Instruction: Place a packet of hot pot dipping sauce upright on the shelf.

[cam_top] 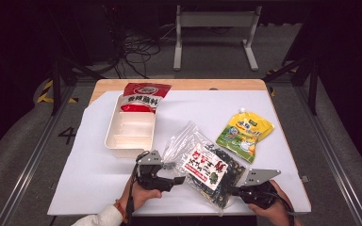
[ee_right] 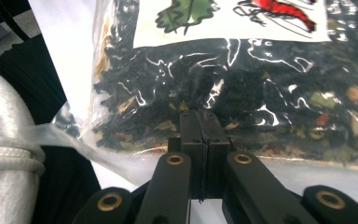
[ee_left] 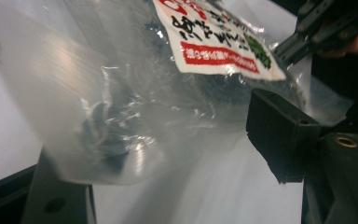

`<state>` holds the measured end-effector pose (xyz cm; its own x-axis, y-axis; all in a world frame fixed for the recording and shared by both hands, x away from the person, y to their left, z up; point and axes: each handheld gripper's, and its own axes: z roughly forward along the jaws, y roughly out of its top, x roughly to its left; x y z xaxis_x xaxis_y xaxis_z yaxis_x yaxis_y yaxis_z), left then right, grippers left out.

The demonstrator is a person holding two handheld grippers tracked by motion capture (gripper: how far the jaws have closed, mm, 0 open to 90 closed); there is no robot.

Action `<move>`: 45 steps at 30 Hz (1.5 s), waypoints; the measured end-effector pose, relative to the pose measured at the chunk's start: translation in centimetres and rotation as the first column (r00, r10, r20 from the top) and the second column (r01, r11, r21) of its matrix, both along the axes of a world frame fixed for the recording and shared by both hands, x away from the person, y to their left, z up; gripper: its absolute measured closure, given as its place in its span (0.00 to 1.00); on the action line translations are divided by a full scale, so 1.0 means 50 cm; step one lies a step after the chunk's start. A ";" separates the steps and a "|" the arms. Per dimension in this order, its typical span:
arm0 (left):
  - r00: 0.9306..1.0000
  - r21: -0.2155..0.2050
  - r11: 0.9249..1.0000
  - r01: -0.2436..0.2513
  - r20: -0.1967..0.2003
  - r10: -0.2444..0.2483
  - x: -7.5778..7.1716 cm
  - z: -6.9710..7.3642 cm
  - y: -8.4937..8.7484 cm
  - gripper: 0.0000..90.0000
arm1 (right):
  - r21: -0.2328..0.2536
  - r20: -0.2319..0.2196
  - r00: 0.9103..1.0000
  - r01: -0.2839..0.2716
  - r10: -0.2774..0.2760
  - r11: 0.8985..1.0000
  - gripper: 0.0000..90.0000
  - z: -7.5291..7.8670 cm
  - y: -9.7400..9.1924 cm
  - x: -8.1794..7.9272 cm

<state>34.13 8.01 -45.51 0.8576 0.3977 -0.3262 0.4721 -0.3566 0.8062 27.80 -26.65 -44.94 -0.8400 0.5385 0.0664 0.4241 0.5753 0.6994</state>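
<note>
Clear bag of dark dried bits (cam_top: 207, 172) lies near the front edge of the tabletop (cam_top: 85, 179), btwn the two grippers, its red-and-white label facing up. Right gripper (cam_top: 235, 190) has its jaws clenched on the bag's near edge; in the right gripper view the jaws meet flat on the plastic seam (ee_right: 200, 140). Left gripper (cam_top: 181, 179) sits at the bag's empty clear end (ee_left: 98, 121), jaws released, plastic lying btwn them w/o being pinched.

Risks, as I judge them:
- Right grip is on thin film only, at one edge. Lift now and the heavy filled part could swing, slip out, or tear the seam.
- Left jaws closing on slack, crumpled film may catch just a fold, so the bag sags or twists when raised.
- Bag hangs close to the front tabletop edge; a slip could send it off toward the person's lap.
- Yellow pouch (cam_top: 244, 134) lies just beside the bag's far corner; a drag could nudge it.
- White divided tray (cam_top: 131, 128), w/ a red packet (cam_top: 143, 96) leaning at its far end, is near the left gripper; a wide swing could bump it.

Hard to make out: label text too small to read; whether the bag's top is sealed or open can't be told. Left gripper view is blurred, left jaw cut off at the frame bottom. Person's sleeve (ee_right: 4, 140) blocks the left of the right gripper view.
</note>
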 end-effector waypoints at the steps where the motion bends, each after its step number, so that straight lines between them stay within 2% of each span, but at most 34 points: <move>1: 1.000 -0.011 1.000 0.001 0.000 -0.001 0.003 0.000 -0.005 0.36 | 0.001 0.001 1.000 -0.001 0.001 1.000 1.00 -0.001 0.002 0.001; 2: 1.000 -0.033 0.999 0.005 -0.008 -0.005 0.007 -0.001 -0.015 0.36 | 0.000 0.001 1.000 -0.003 0.003 1.000 1.00 -0.001 0.002 0.001; 5: 1.000 -0.044 0.999 -0.004 0.004 0.004 0.014 0.001 -0.031 0.36 | -0.002 0.005 1.000 -0.006 0.006 1.000 1.00 -0.001 0.006 0.003; 7: 0.999 -0.068 0.997 -0.035 -0.004 0.035 0.026 -0.003 -0.048 0.37 | 0.002 0.009 1.000 -0.003 0.003 1.000 1.00 -0.003 0.009 0.004; 8: 0.999 -0.068 0.997 -0.035 -0.004 0.035 0.026 -0.003 -0.048 0.39 | 0.002 0.009 1.000 -0.003 0.003 1.000 1.00 -0.003 0.009 0.004; 9: 0.999 -0.088 0.995 -0.040 -0.016 0.039 0.032 -0.008 -0.053 0.39 | 0.005 0.008 1.000 -0.002 0.002 1.000 1.00 -0.003 0.010 0.005; 11: 0.998 -0.117 0.992 -0.052 -0.040 0.048 0.041 -0.017 -0.063 0.45 | 0.007 0.006 1.000 0.001 -0.001 1.000 1.00 -0.003 0.012 0.007; 12: 0.996 -0.142 0.988 -0.054 -0.074 0.044 0.047 -0.024 -0.072 0.50 | 0.004 0.011 1.000 0.001 -0.001 1.000 1.00 -0.003 0.013 0.007; 13: 0.996 -0.142 0.988 -0.054 -0.074 0.044 0.047 -0.024 -0.072 0.50 | 0.004 0.011 1.000 0.001 -0.001 1.000 1.00 -0.003 0.013 0.007; 14: 0.996 -0.160 0.986 -0.056 -0.081 0.044 0.050 -0.023 -0.075 0.50 | 0.004 0.012 1.000 0.001 -0.001 1.000 1.00 -0.003 0.014 0.007; 15: 0.996 -0.197 0.979 -0.046 -0.079 0.031 0.053 -0.022 -0.075 0.54 | 0.004 0.014 1.000 0.001 -0.001 1.000 1.00 -0.004 0.015 0.007; 18: 0.997 -0.215 0.976 -0.036 -0.079 0.019 0.055 -0.015 -0.072 0.67 | 0.006 0.013 1.000 0.005 -0.005 1.000 1.00 -0.005 0.015 0.006; 19: 0.999 -0.205 0.979 -0.018 -0.053 0.007 0.056 -0.010 -0.070 0.71 | 0.004 0.014 1.000 0.002 -0.002 1.000 1.00 -0.004 0.015 0.006; 21: 0.999 -0.202 0.979 -0.010 -0.033 0.004 0.051 0.003 -0.070 0.74 | -0.001 0.026 1.000 0.001 -0.001 1.000 1.00 -0.004 0.018 0.005; 23: 1.000 -0.203 0.979 -0.004 0.005 0.005 0.049 0.019 -0.065 0.77 | -0.003 0.025 1.000 -0.007 0.007 1.000 0.92 -0.004 0.024 0.004; 25: 0.999 -0.227 0.974 0.003 0.038 0.006 0.046 0.040 -0.052 0.81 | -0.005 0.036 0.999 -0.024 0.025 1.000 0.89 -0.005 0.034 -0.001; 26: 0.998 -0.233 0.973 0.005 0.061 0.010 0.045 0.055 -0.042 0.83 | -0.007 0.046 0.999 -0.029 0.029 1.000 0.88 -0.004 0.036 -0.003; 27: 0.996 -0.245 0.969 0.003 0.084 0.018 0.045 0.068 -0.032 0.85 | 0.009 0.050 0.998 -0.034 0.034 0.999 0.84 0.001 0.038 -0.005; 28: 0.996 -0.254 0.967 0.002 0.090 0.022 0.045 0.074 -0.025 0.87 | 0.036 0.056 0.998 -0.032 0.030 0.999 0.79 0.006 0.038 -0.005; 31: 0.989 -0.241 0.971 0.004 0.145 0.032 0.039 0.097 -0.005 0.88 | 0.055 0.065 0.998 -0.017 0.013 0.998 0.72 0.010 0.034 -0.005; 32: 0.989 -0.241 0.971 0.004 0.145 0.032 0.039 0.097 -0.005 0.89 | 0.055 0.065 0.998 -0.017 0.013 0.998 0.72 0.010 0.034 -0.005; 36: 0.979 -0.207 0.978 0.003 0.199 0.039 0.034 0.115 0.007 0.89 | 0.083 0.082 0.996 0.040 -0.046 0.996 0.65 0.014 0.019 0.000; 38: 0.976 -0.202 0.979 0.002 0.212 0.042 0.031 0.123 0.013 0.89 | 0.080 0.093 0.993 0.060 -0.067 0.995 0.61 0.015 0.012 0.001; 40: 0.969 -0.195 0.981 0.006 0.242 0.042 0.031 0.130 0.019 0.89 | 0.090 0.108 0.990 0.081 -0.091 0.993 0.59 0.018 0.003 0.003; 41: 0.969 -0.190 0.982 0.005 0.245 0.043 0.030 0.134 0.022 0.89 | 0.092 0.112 0.988 0.092 -0.102 0.991 0.58 0.021 -0.002 0.004; 44: 0.960 -0.177 0.984 0.004 0.275 0.045 0.031 0.141 0.032 0.89 | 0.104 0.127 0.982 0.128 -0.141 0.986 0.54 0.025 -0.013 0.009; 45: 0.962 -0.177 0.984 0.002 0.271 0.047 0.031 0.143 0.036 0.89 | 0.104 0.135 0.979 0.142 -0.155 0.984 0.53 0.027 -0.017 0.010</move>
